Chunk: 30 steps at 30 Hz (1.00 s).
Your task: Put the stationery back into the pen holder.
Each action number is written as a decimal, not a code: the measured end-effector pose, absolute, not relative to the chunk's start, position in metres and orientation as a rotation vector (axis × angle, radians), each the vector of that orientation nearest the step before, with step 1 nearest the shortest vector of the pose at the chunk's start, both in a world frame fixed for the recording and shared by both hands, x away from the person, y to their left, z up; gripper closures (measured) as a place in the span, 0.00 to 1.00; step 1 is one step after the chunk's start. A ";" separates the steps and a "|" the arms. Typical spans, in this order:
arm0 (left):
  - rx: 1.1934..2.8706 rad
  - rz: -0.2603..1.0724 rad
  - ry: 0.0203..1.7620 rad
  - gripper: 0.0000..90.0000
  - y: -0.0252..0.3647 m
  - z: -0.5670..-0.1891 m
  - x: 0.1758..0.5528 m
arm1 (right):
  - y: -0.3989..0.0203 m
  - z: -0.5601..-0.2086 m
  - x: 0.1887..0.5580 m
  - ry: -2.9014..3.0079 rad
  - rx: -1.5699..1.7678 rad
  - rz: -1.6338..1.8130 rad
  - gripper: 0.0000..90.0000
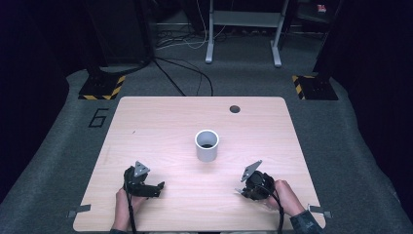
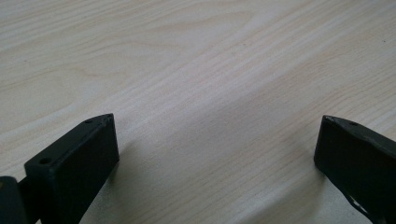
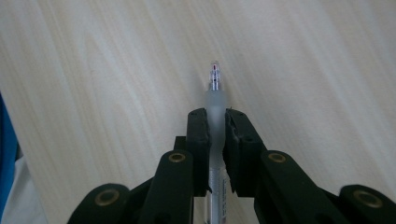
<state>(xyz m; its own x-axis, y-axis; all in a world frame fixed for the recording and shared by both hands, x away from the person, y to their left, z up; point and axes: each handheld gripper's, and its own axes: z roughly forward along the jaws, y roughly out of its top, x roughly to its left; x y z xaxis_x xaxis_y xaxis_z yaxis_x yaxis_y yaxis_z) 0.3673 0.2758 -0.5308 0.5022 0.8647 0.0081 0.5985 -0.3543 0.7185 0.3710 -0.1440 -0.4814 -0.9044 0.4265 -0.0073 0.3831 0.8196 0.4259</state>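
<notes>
In the right gripper view a pen (image 3: 215, 100) with a frosted grip and a clear red-cored tip lies along the jaws, pinched between them; my right gripper (image 3: 215, 116) is shut on it just above the wooden table (image 3: 116, 70). From above, the right gripper (image 1: 242, 191) sits at the table's front right with the pen's end poking out toward the left. My left gripper (image 1: 159, 187) rests at the front left, and in its own view the left gripper (image 2: 217, 123) stands open over bare wood. A white cup (image 1: 207, 145) stands upright mid-table, beyond both grippers.
A small dark hole (image 1: 234, 108) marks the table's far right area. Metal clips (image 1: 78, 212) sit at the front corners. Beyond the table (image 1: 146, 122) are grey carpet, cables and a stand's legs (image 1: 210, 53).
</notes>
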 end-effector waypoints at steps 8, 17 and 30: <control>2.084 0.516 1.194 0.00 0.276 -0.531 0.367 | -0.157 -0.461 0.371 2.779 0.767 0.750 0.90; 2.084 0.516 1.194 0.00 0.276 -0.531 0.367 | -0.177 -0.442 0.374 2.647 0.838 0.920 0.90; 2.084 0.516 1.194 0.00 0.276 -0.531 0.367 | -0.189 -0.440 0.378 2.455 0.970 1.132 0.90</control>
<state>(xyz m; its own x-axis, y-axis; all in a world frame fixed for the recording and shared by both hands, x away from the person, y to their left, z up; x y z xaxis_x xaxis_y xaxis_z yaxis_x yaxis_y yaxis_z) 0.3673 0.2759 -0.5308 0.5027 0.8644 0.0085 0.5984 -0.3551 0.7183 0.3780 -0.1885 -0.4402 -0.7400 0.6718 0.0335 0.4617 0.4710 0.7517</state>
